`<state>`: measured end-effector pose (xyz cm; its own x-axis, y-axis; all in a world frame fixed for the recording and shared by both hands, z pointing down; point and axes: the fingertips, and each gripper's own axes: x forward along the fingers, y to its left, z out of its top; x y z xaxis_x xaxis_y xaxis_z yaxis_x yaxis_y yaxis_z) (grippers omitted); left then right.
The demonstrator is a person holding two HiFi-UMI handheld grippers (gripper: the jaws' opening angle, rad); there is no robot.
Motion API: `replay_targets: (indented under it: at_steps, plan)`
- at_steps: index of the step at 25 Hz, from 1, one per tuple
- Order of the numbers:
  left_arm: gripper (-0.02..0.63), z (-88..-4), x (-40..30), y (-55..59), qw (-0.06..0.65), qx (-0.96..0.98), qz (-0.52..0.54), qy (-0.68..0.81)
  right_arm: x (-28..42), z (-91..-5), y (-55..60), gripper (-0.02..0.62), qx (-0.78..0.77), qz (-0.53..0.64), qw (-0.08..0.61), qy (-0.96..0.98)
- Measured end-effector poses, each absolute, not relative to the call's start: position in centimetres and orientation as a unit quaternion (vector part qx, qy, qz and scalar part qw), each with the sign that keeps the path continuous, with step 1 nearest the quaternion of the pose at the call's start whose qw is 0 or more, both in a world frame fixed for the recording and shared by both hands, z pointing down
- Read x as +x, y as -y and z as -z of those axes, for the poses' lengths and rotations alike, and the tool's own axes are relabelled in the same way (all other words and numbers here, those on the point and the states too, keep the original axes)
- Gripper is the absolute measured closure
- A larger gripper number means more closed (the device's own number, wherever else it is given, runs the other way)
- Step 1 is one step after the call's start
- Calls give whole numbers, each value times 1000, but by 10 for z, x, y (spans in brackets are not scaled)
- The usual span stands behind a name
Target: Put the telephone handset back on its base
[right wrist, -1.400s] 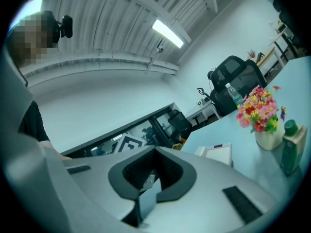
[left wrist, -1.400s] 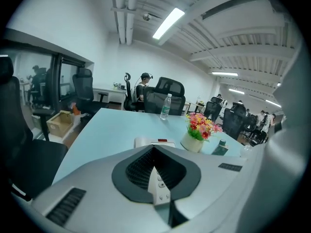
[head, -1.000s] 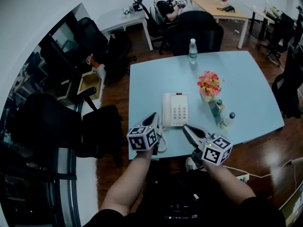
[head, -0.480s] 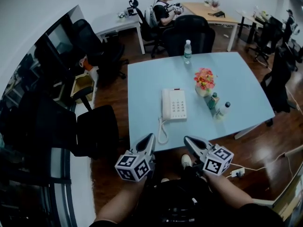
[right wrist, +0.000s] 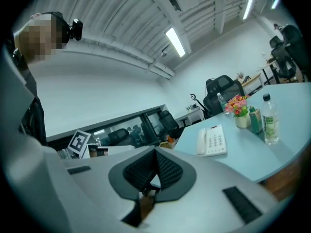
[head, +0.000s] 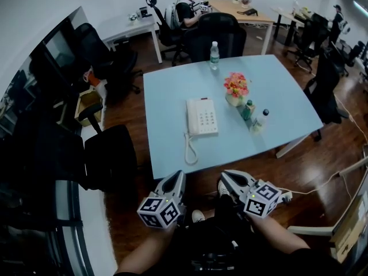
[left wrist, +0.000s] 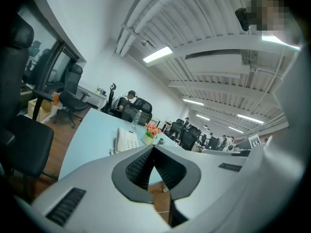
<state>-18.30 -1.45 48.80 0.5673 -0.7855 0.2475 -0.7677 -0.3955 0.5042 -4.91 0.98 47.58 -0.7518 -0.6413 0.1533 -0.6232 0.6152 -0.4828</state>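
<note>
So, both tools are pulled in close to the person's body, off the near edge of the bench (head: 172, 91) and over the wooden floor (head: 129, 217). The left tool (head: 177, 178) has its jaws pressed together with nothing between them (the left gripper view shows the ribbed pads meeting). The right tool (head: 225, 179) is the same, closed tight and empty.

The telephone (head: 202, 117) sits around the middle of the bench, well apart from both tools. The handset (head: 192, 118) lies in its cradle on the left side of the base, keypad to its right. Its curly cord (head: 187, 148) loops toward the near edge.

Right of the phone is a flower pot (head: 235, 89), with a pair of small bottles (head: 249, 109) just beside it. A water bottle (head: 214, 55) stands at the far edge.
</note>
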Motion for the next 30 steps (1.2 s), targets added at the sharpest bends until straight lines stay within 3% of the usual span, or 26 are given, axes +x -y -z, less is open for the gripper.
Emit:
replay_targets:
  at_steps: [30]
  plan:
    - [606, -474, -163, 9, 260, 857, 19, 443, -68, -471, -8, 583, -344, 234, -8, -909]
